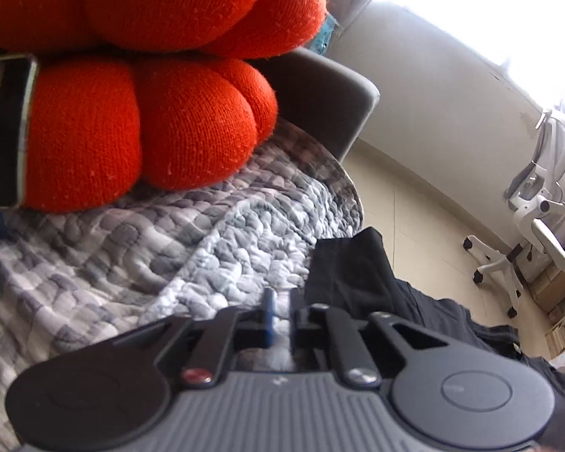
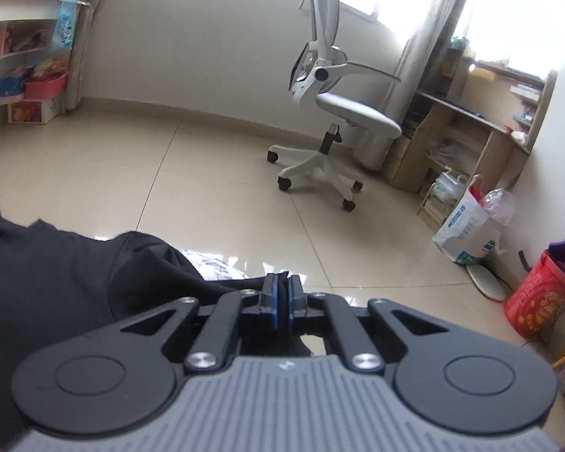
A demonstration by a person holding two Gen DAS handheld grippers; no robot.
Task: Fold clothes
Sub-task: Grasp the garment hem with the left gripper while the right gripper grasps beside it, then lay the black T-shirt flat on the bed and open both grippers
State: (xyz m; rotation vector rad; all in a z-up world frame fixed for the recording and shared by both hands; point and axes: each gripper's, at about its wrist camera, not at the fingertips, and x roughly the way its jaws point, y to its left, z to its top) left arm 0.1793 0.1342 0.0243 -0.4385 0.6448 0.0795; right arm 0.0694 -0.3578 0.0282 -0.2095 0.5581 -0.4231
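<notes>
A black garment lies on the grey quilted bedspread and hangs over its edge; it also shows in the right wrist view. My left gripper is slightly open, its fingers just left of the garment's corner, holding nothing I can see. My right gripper has its blue pads pressed together at the garment's edge; whether cloth is pinched between them I cannot tell.
An orange knot-shaped cushion sits on the bed close above the left gripper, beside a grey headboard. A white office chair stands on the tiled floor. Shelves, a white bag and a red bag stand at right.
</notes>
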